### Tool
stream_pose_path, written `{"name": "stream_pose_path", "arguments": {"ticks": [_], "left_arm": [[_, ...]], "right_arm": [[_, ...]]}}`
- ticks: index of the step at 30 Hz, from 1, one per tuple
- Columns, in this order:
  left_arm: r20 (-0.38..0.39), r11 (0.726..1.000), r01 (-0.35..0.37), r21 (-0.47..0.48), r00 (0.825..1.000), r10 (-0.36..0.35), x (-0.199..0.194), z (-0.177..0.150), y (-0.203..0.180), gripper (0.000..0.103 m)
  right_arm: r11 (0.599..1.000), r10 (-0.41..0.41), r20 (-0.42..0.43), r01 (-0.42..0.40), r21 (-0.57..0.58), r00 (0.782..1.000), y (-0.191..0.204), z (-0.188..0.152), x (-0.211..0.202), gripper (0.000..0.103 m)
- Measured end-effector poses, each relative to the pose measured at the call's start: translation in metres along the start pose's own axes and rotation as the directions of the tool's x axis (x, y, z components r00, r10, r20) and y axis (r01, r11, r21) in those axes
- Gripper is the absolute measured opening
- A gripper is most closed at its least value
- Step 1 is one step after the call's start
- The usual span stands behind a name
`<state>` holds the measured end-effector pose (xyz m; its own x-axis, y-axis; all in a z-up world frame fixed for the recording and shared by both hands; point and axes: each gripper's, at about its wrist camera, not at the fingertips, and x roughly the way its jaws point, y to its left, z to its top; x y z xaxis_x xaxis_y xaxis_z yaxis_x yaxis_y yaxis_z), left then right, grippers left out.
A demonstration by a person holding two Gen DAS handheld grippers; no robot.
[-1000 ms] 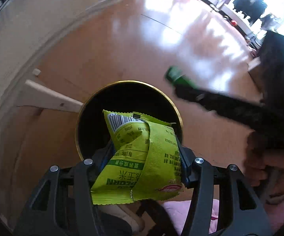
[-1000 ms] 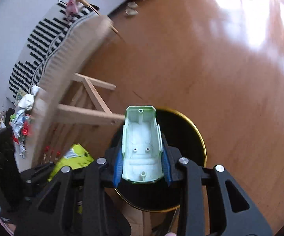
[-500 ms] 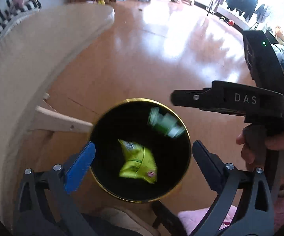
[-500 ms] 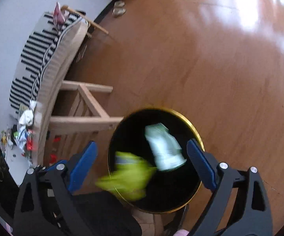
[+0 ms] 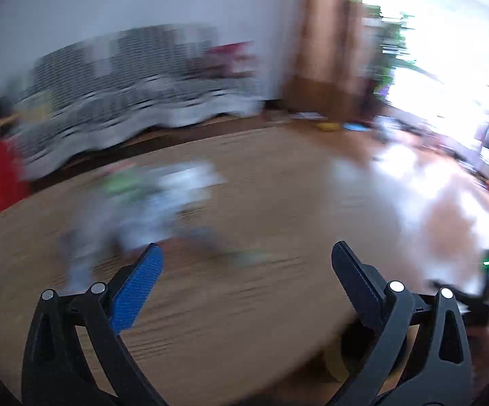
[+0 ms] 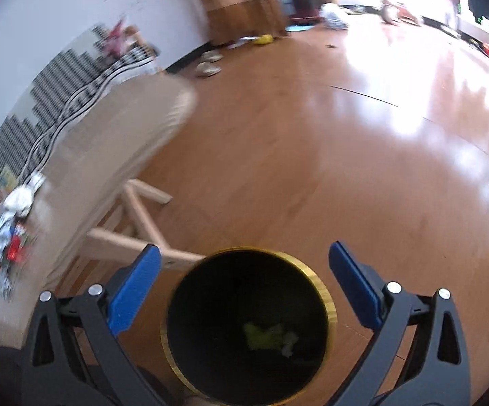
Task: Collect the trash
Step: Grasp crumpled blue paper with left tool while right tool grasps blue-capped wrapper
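Note:
In the right wrist view a black bin with a gold rim (image 6: 324, 292) stands on the floor right below my right gripper (image 6: 244, 247). Its jaws are opening, with nothing between them. At the bottom of the bin lie a yellow-green snack wrapper (image 6: 259, 333) and a pale green-white plastic piece (image 6: 286, 343). The left wrist view is badly blurred. There my left gripper (image 5: 244, 247) is open and empty over a wooden table top (image 5: 261, 311). A smeared heap of white and green trash (image 5: 149, 196) lies on the table beyond its blue left finger (image 5: 136, 287).
The table's pale edge (image 6: 126, 128) and wooden legs (image 6: 143, 216) stand left of the bin, with more litter (image 6: 7, 230) on the table's near end. A striped sofa (image 5: 126, 77) runs along the wall. Slippers (image 6: 207, 64) lie on the shiny floor.
Both grippers opened, and the wrapper and the plastic piece fell into the bin. My left gripper swung up from the bin to the table top. The right one rose slightly.

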<state>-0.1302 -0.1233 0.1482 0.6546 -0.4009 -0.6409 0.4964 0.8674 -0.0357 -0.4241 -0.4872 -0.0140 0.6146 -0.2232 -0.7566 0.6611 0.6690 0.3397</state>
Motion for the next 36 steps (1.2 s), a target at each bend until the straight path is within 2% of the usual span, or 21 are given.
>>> {"name": "stream_pose_path", "arguments": {"ticks": [1, 3, 5, 8, 11, 12, 14, 15, 18, 22, 25, 27, 28, 29, 30, 32, 36], "left_arm": [[-0.033, 0.997, -0.068, -0.042, 0.997, 0.066, 0.004, -0.010, 0.033, 0.097], [-0.110, 0.981, -0.151, -0.119, 0.984, 0.138, 0.014, -0.030, 0.093, 0.097], [-0.167, 0.963, -0.197, -0.182, 0.972, 0.167, 0.023, -0.037, 0.139, 0.097], [-0.189, 0.939, -0.231, -0.256, 0.964, 0.185, 0.046, -0.031, 0.179, 0.097], [-0.204, 0.924, -0.199, -0.326, 0.969, 0.137, 0.064, -0.024, 0.203, 0.097], [-0.204, 0.925, -0.188, -0.329, 0.971, 0.125, 0.070, -0.022, 0.203, 0.097], [-0.212, 0.935, -0.180, -0.304, 0.970, 0.118, 0.082, -0.021, 0.197, 0.097], [-0.225, 0.940, -0.196, -0.281, 0.965, 0.134, 0.087, -0.021, 0.197, 0.097], [-0.239, 0.951, -0.200, -0.235, 0.961, 0.143, 0.109, -0.028, 0.203, 0.097], [-0.250, 0.961, -0.151, -0.231, 0.964, 0.091, 0.121, -0.047, 0.204, 0.097], [-0.259, 0.963, -0.154, -0.221, 0.961, 0.094, 0.130, -0.050, 0.205, 0.097], [-0.285, 0.965, -0.164, -0.206, 0.953, 0.101, 0.140, -0.054, 0.207, 0.097], [-0.301, 0.967, -0.161, -0.197, 0.949, 0.097, 0.145, -0.055, 0.207, 0.097], [-0.296, 0.970, -0.174, -0.168, 0.948, 0.118, 0.146, -0.055, 0.205, 0.097], [-0.300, 0.973, -0.181, -0.142, 0.945, 0.132, 0.149, -0.055, 0.203, 0.097], [-0.290, 0.978, -0.188, -0.092, 0.945, 0.154, 0.153, -0.056, 0.199, 0.097], [-0.281, 0.977, -0.190, -0.100, 0.947, 0.155, 0.156, -0.058, 0.203, 0.097]], "right_arm": [[1.000, 0.019, -0.006, -0.019, -0.020, 1.000, 0.015, 0.002, 0.001, 0.096], [0.995, 0.077, -0.025, -0.078, -0.069, 0.997, 0.052, 0.008, 0.003, 0.096], [0.980, 0.144, -0.044, -0.148, -0.132, 0.989, 0.099, 0.018, 0.004, 0.096], [0.946, 0.205, -0.051, -0.212, -0.244, 0.977, 0.172, 0.027, 0.001, 0.096], [0.880, 0.240, -0.087, -0.255, -0.401, 0.967, 0.246, 0.026, 0.003, 0.096], [0.843, 0.242, -0.117, -0.269, -0.466, 0.963, 0.273, 0.023, 0.008, 0.096], [0.783, 0.228, -0.164, -0.281, -0.555, 0.960, 0.313, 0.022, 0.019, 0.096], [0.737, 0.213, -0.196, -0.289, -0.611, 0.957, 0.338, 0.020, 0.028, 0.096], [0.655, 0.151, -0.239, -0.278, -0.703, 0.959, 0.388, 0.016, 0.053, 0.096], [0.637, 0.075, -0.239, -0.231, -0.735, 0.968, 0.422, 0.007, 0.082, 0.096], [0.609, 0.050, -0.256, -0.232, -0.758, 0.965, 0.437, -0.007, 0.099, 0.096], [0.615, 0.028, -0.284, -0.241, -0.751, 0.958, 0.440, -0.015, 0.114, 0.096], [0.625, 0.012, -0.324, -0.261, -0.736, 0.946, 0.439, -0.020, 0.124, 0.098], [0.620, 0.034, -0.308, -0.262, -0.739, 0.951, 0.439, -0.022, 0.124, 0.096], [0.595, 0.033, -0.303, -0.263, -0.759, 0.952, 0.440, -0.023, 0.125, 0.096], [0.593, 0.061, -0.314, -0.288, -0.752, 0.947, 0.436, -0.021, 0.129, 0.098], [0.592, 0.084, -0.298, -0.288, -0.752, 0.951, 0.434, -0.014, 0.136, 0.098]]}}
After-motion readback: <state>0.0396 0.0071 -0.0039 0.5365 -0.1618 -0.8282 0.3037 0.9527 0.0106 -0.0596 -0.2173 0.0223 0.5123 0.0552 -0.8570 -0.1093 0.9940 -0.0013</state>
